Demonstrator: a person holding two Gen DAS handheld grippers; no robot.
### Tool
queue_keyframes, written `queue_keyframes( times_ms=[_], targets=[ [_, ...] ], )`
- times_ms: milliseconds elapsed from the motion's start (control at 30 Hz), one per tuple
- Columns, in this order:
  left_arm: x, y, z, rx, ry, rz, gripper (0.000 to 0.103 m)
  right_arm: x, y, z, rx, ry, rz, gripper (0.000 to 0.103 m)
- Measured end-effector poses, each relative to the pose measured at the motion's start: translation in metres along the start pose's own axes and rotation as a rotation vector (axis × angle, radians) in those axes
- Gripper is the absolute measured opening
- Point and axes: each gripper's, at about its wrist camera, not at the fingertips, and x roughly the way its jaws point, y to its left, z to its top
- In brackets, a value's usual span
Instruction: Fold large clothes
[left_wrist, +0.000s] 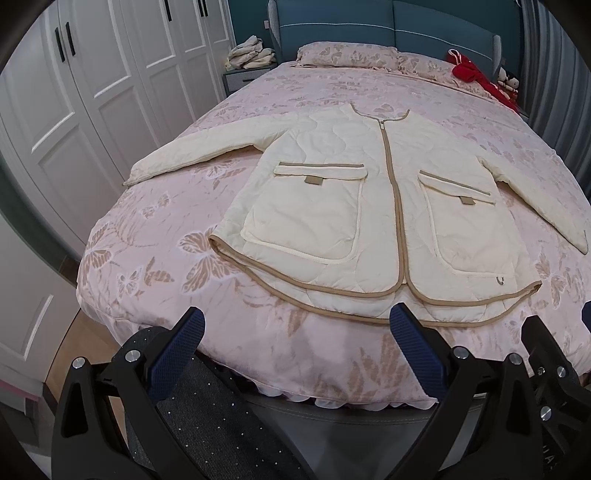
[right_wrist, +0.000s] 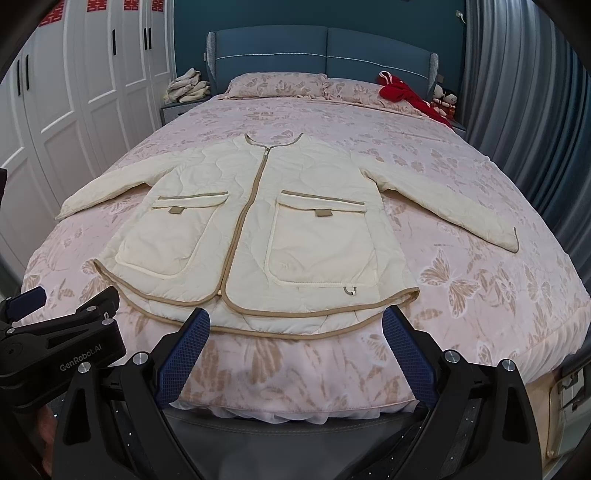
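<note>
A cream quilted jacket (left_wrist: 325, 206) (right_wrist: 236, 229) with tan trim lies spread flat and face up on the bed, zipped, both sleeves stretched out to the sides, hem toward me. My left gripper (left_wrist: 297, 325) hovers open just short of the hem, left of the zip line, holding nothing. In the right wrist view my right gripper (right_wrist: 295, 325) is open as well, its blue pads (right_wrist: 184, 350) over the bed's foot edge below the hem. The left gripper (right_wrist: 66, 325) also shows at the left of that view.
The bed (left_wrist: 155, 236) carries a pink butterfly-print cover, with pillows (right_wrist: 273, 85) at the blue headboard. A red garment (right_wrist: 402, 92) and small dolls (right_wrist: 443, 98) lie at the far right. Folded beige cloth (right_wrist: 186, 86) sits on a nightstand. White wardrobe doors (left_wrist: 74, 92) stand left, grey curtains (right_wrist: 517, 92) right.
</note>
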Motion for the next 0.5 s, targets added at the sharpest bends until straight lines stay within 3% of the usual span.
queue_keyframes(
  times_ms=[500],
  targets=[
    [0.0012, 0.0002, -0.0014, -0.001, 0.001, 0.001, 0.098, 0.0013, -0.0017, 0.0008, 0.002, 0.001, 0.001, 0.093]
  ],
)
